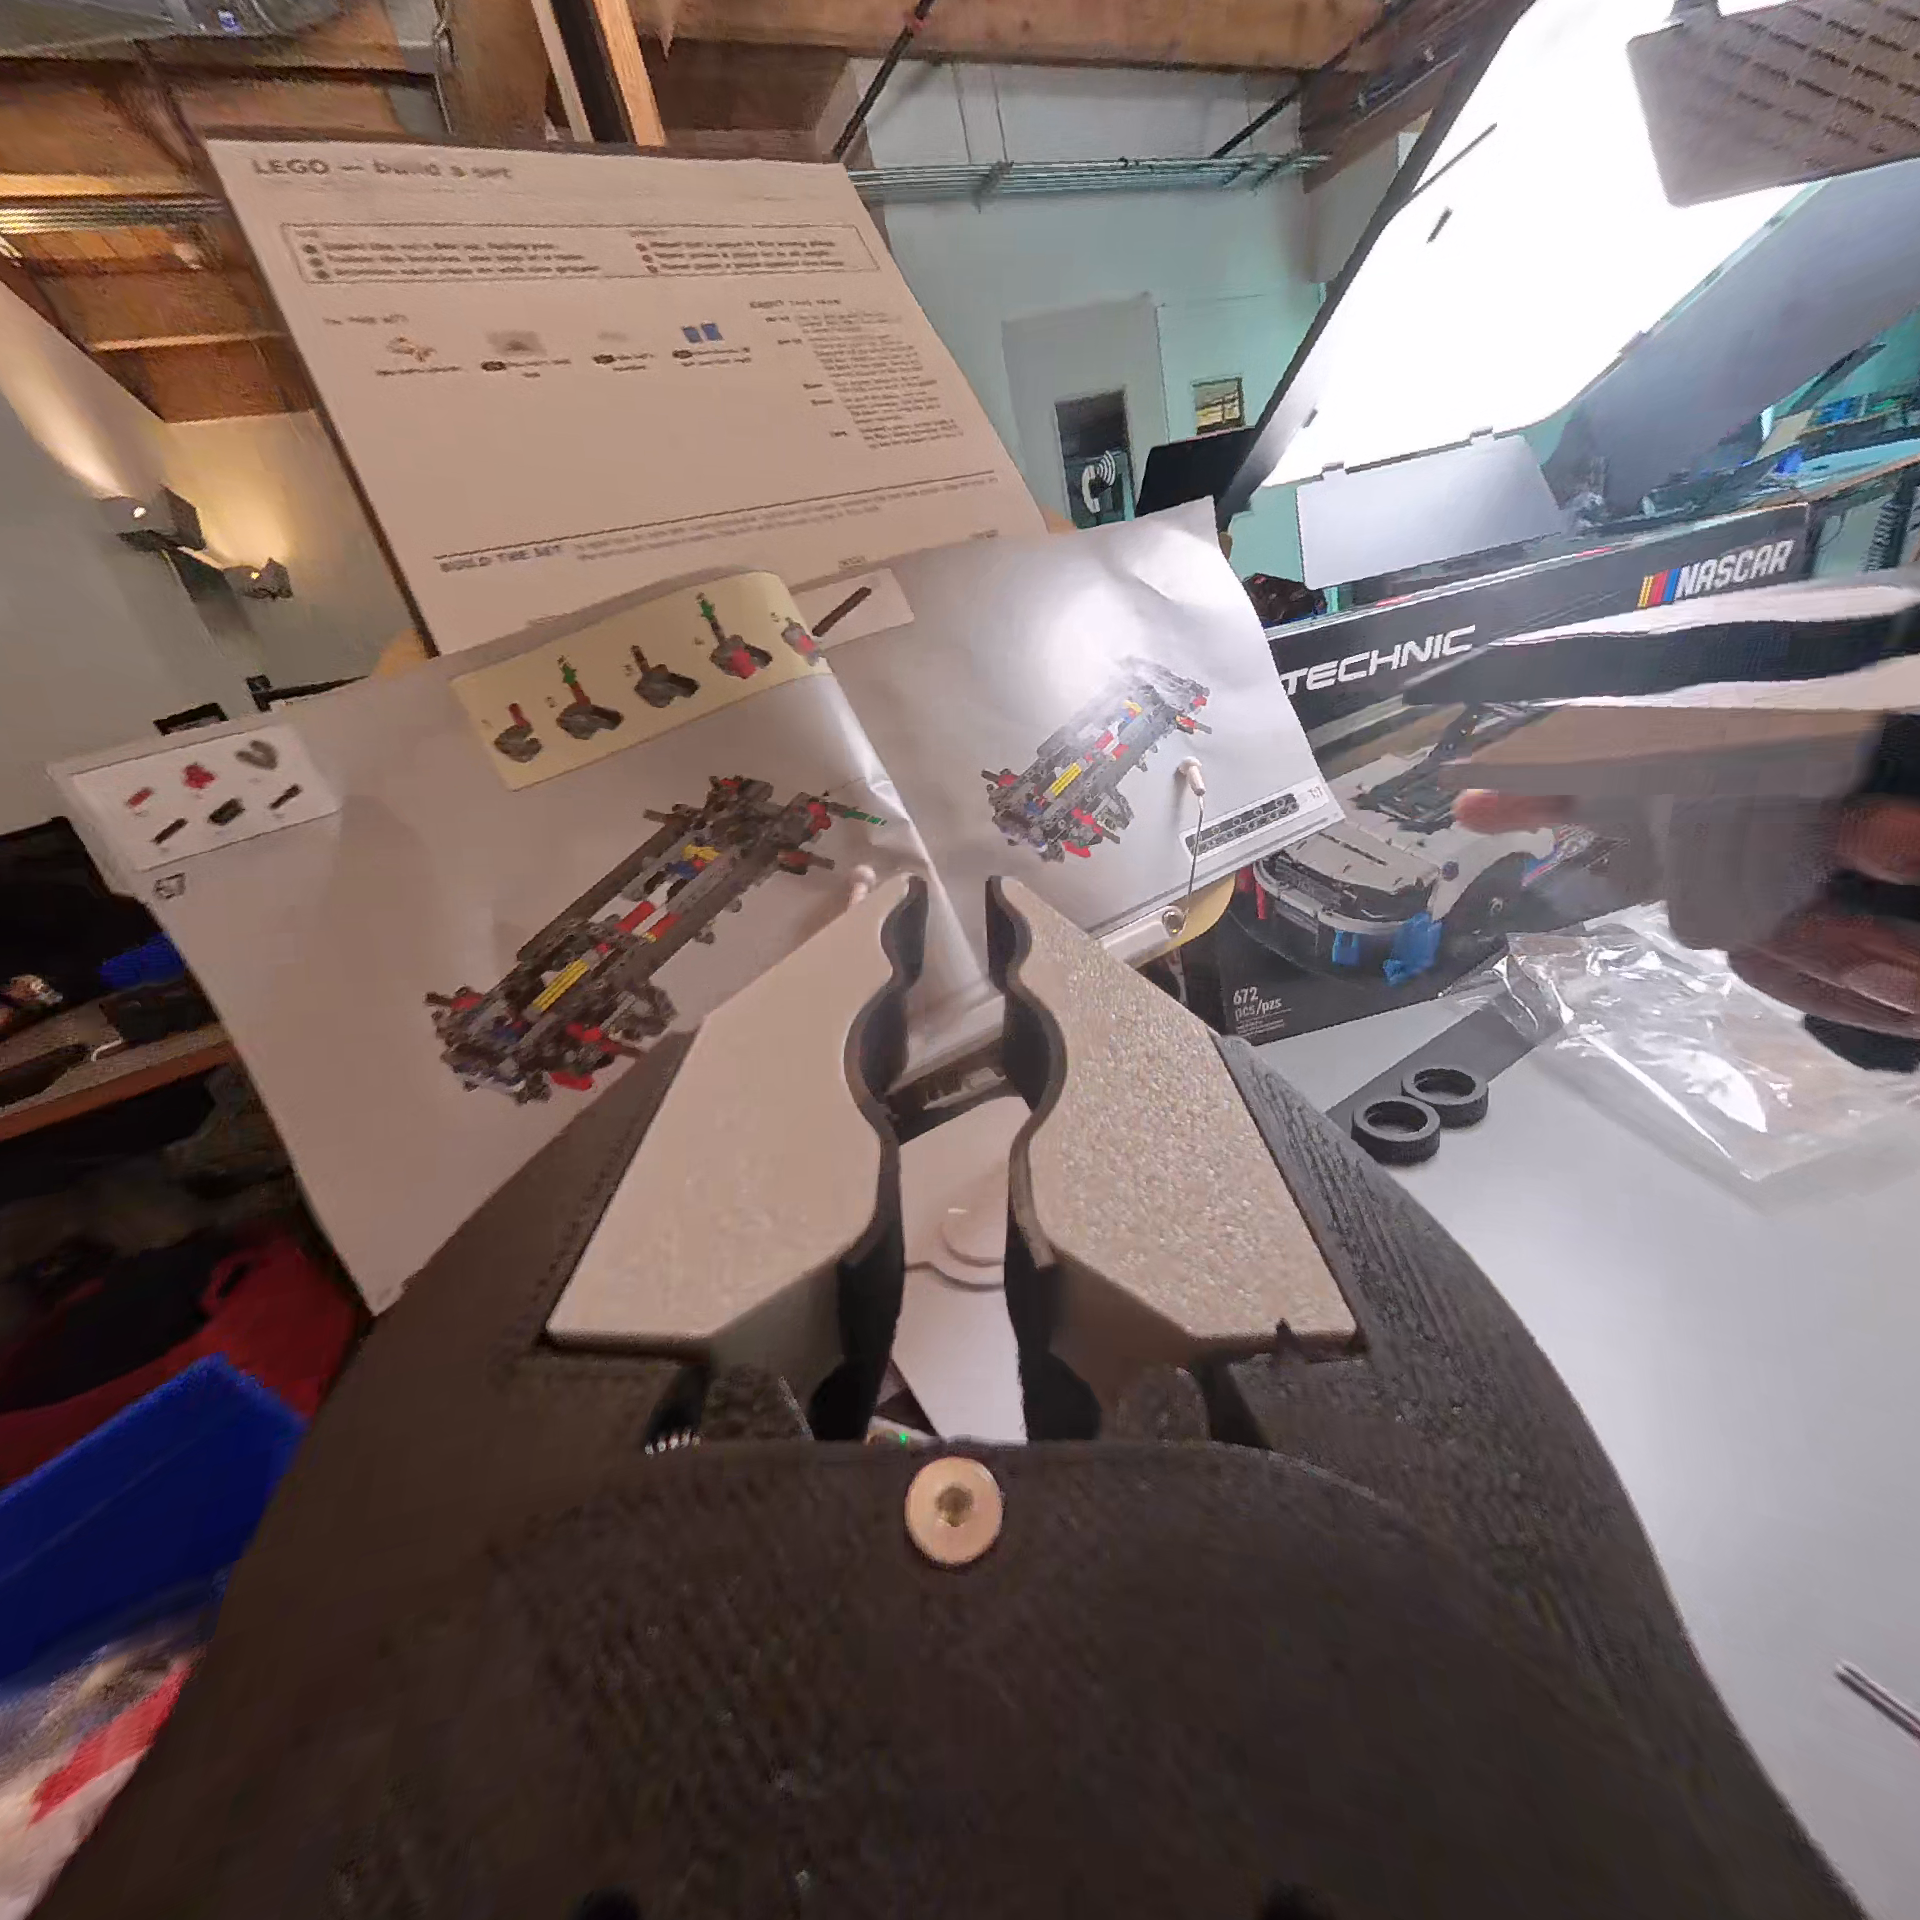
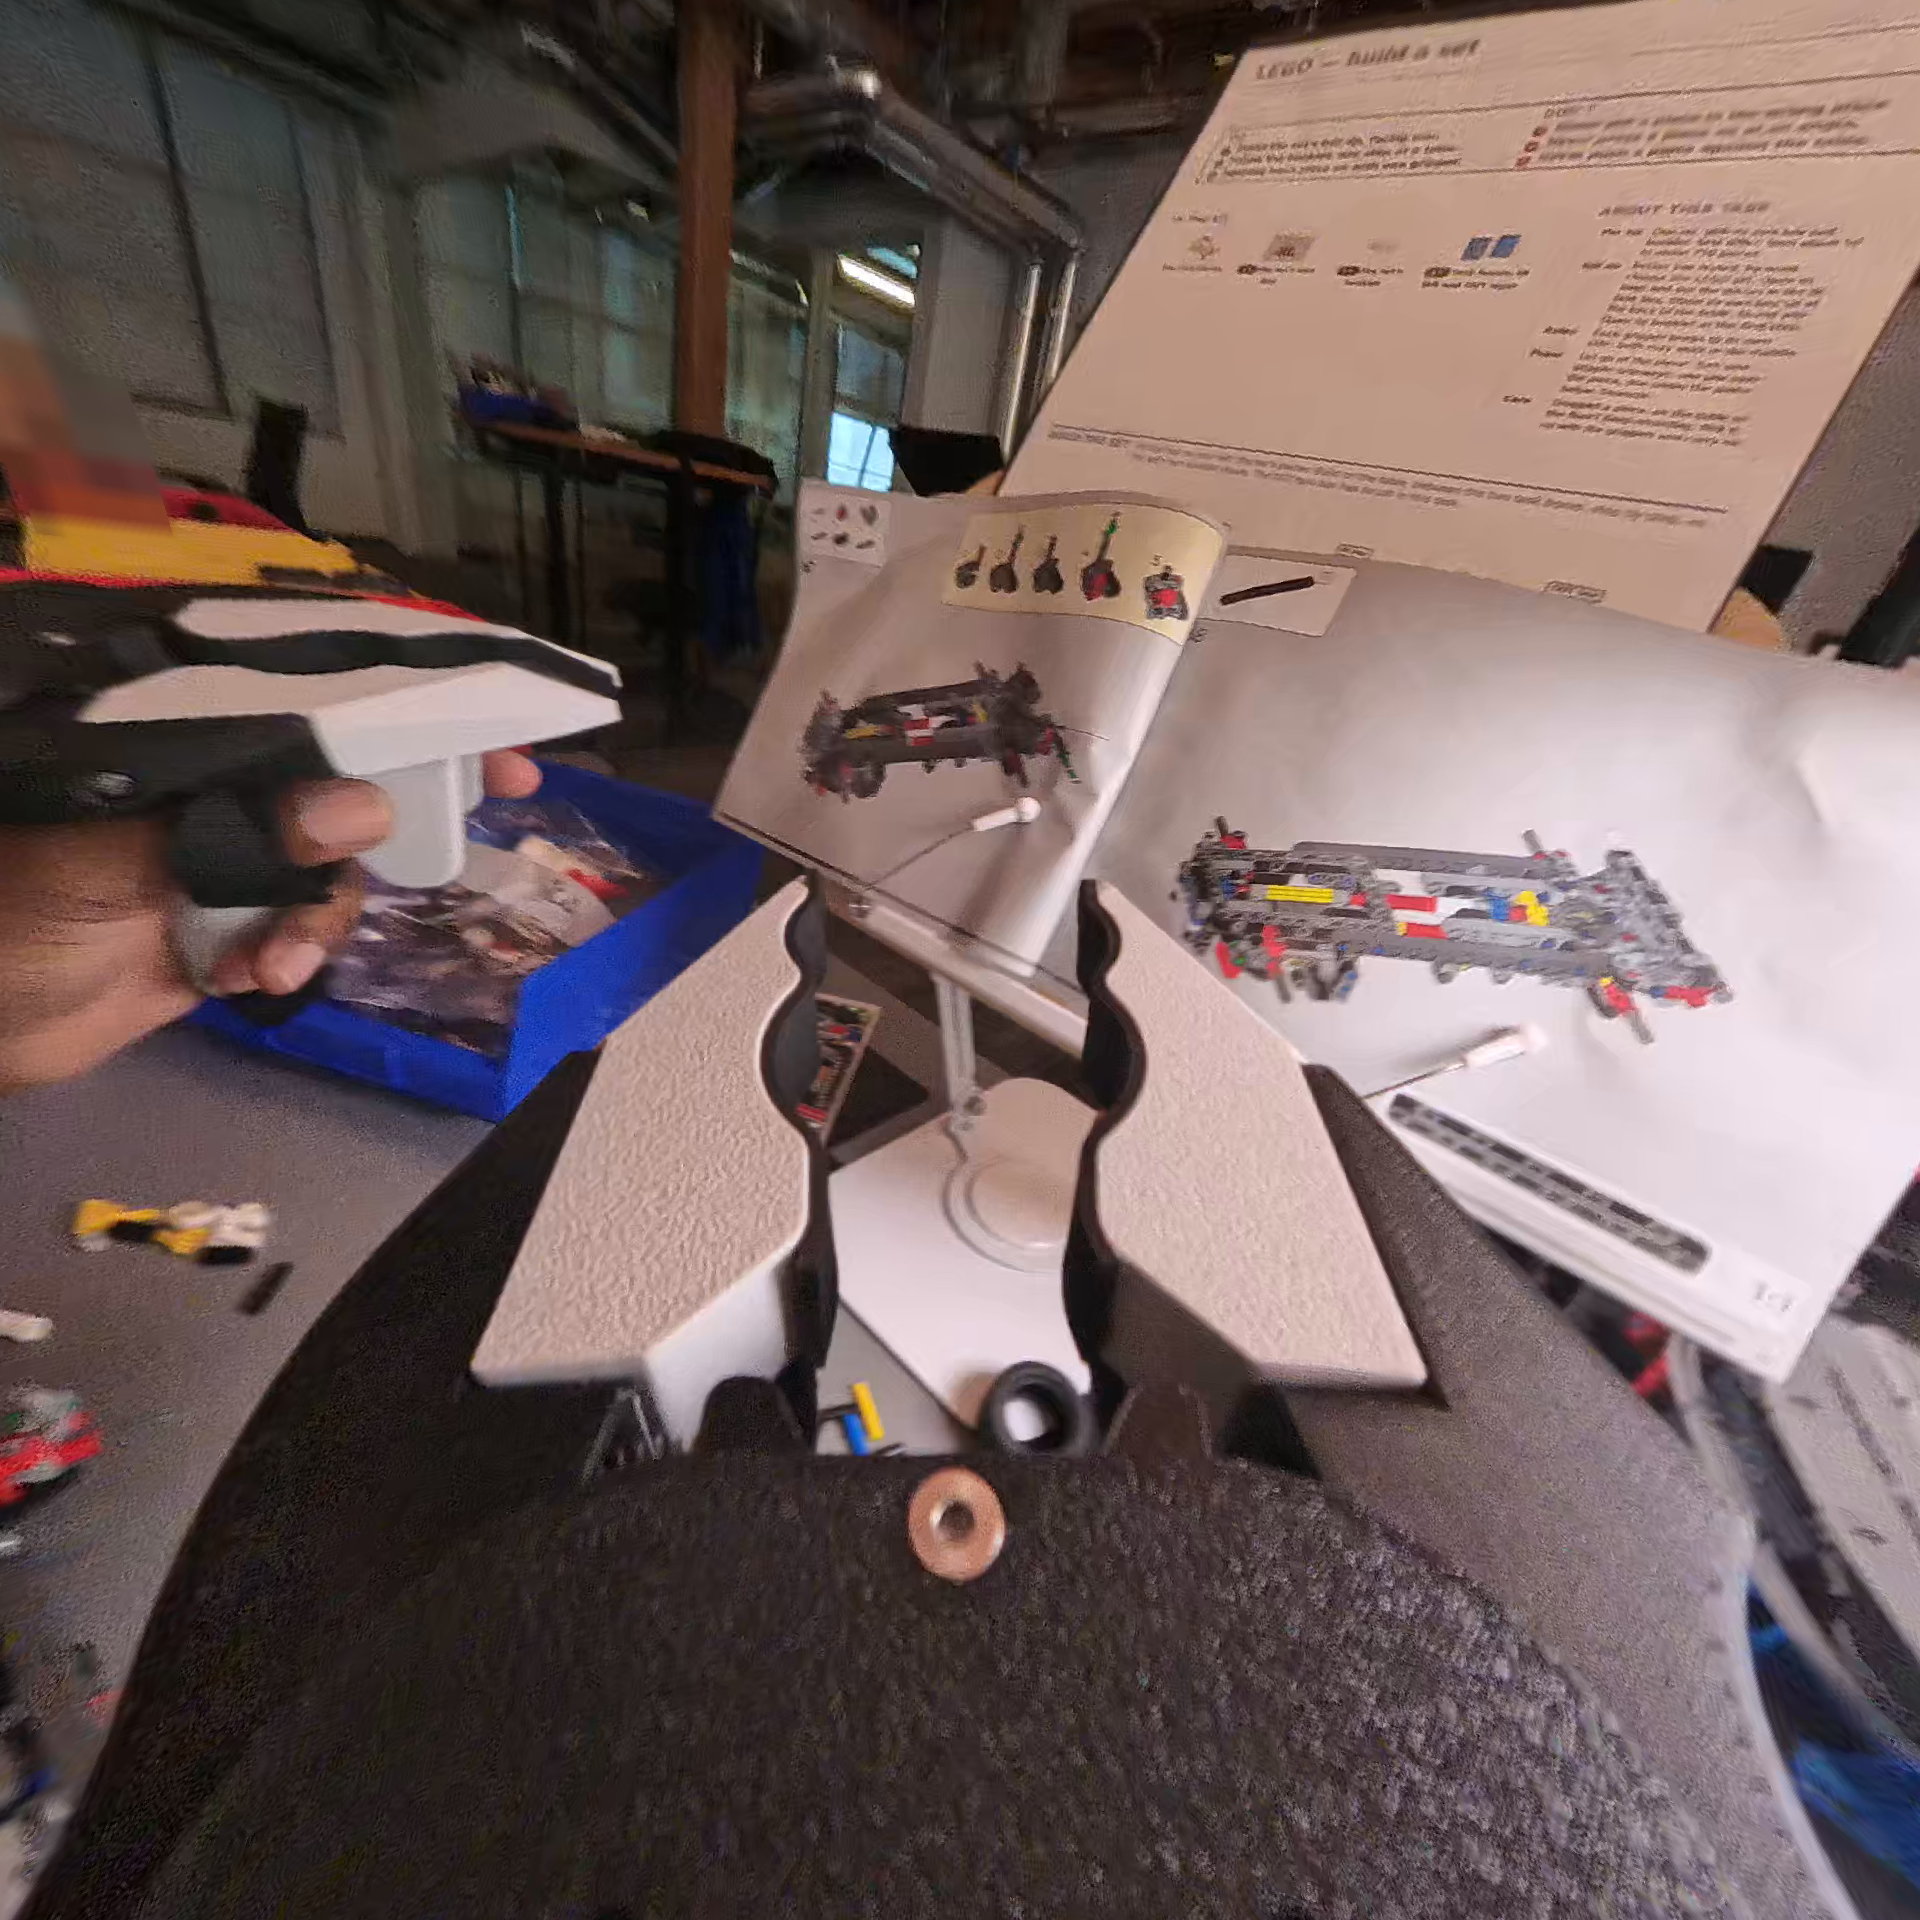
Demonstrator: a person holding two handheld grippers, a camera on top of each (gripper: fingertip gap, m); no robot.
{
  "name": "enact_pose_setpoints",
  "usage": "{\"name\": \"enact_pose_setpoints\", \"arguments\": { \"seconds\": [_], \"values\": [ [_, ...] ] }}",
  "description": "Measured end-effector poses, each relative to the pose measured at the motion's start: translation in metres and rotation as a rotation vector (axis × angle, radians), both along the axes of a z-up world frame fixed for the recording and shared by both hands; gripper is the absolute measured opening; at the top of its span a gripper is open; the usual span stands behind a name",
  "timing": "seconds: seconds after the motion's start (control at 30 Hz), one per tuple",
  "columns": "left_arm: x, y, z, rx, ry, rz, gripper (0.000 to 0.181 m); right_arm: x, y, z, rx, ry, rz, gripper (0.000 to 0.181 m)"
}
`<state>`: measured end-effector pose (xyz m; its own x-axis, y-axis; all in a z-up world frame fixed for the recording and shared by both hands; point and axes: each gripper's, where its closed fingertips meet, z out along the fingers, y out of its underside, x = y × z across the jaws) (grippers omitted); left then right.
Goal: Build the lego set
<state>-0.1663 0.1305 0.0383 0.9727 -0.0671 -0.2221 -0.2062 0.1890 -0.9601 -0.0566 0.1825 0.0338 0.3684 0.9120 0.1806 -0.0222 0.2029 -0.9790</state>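
both tools, left tool (image 1: 951,904) and right tool (image 2: 945,904), hover slightly spread and empty before the open grey instruction booklet (image 1: 644,862) at frame centre; loose lego pieces (image 2: 171,1231) lie lower left on the table (image 2: 260,1164).

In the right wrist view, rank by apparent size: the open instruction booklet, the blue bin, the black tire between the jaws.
1. Instruction booklet
2. Blue bin
3. Black tire, smallest even though it lies nearest the camera.
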Motion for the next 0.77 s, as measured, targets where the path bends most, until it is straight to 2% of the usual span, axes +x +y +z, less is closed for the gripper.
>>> {"name": "enact_pose_setpoints", "arguments": {
  "seconds": [0.07, 0.13, 0.27, 0.37, 0.5, 0.57, 0.67, 0.77],
  "values": [
    [-0.015, -0.015, -0.003, -0.002, -0.026, 0.021, 0.009, 0.017, -0.035, -0.009, -0.035, 0.060, 0.035, 0.051],
    [-0.031, -0.026, -0.006, 0.016, -0.062, 0.043, 0.010, 0.041, -0.064, -0.022, -0.029, 0.082, 0.014, 0.051],
    [-0.068, -0.036, -0.012, 0.042, -0.151, 0.096, 0.010, 0.088, -0.106, -0.062, -0.061, 0.123, -0.070, 0.034],
    [-0.085, -0.037, -0.019, 0.039, -0.203, 0.114, 0.009, 0.109, -0.116, -0.098, 0.001, 0.107, -0.156, 0.000],
    [-0.097, -0.034, -0.032, 0.000, -0.214, 0.128, 0.007, 0.105, -0.108, -0.110, 0.080, 0.020, -0.162, 0.000],
    [-0.087, -0.029, -0.043, -0.074, -0.193, 0.054, 0.005, 0.105, -0.100, -0.117, 0.035, 0.021, -0.156, 0.000],
    [-0.051, -0.018, -0.080, -0.292, -0.132, -0.147, 0.006, 0.110, -0.090, -0.133, -0.021, -0.013, -0.150, 0.000],
    [-0.011, -0.013, -0.114, -0.424, -0.086, -0.317, 0.005, 0.106, -0.082, -0.157, -0.113, -0.103, -0.106, 0.004]
  ]
}}
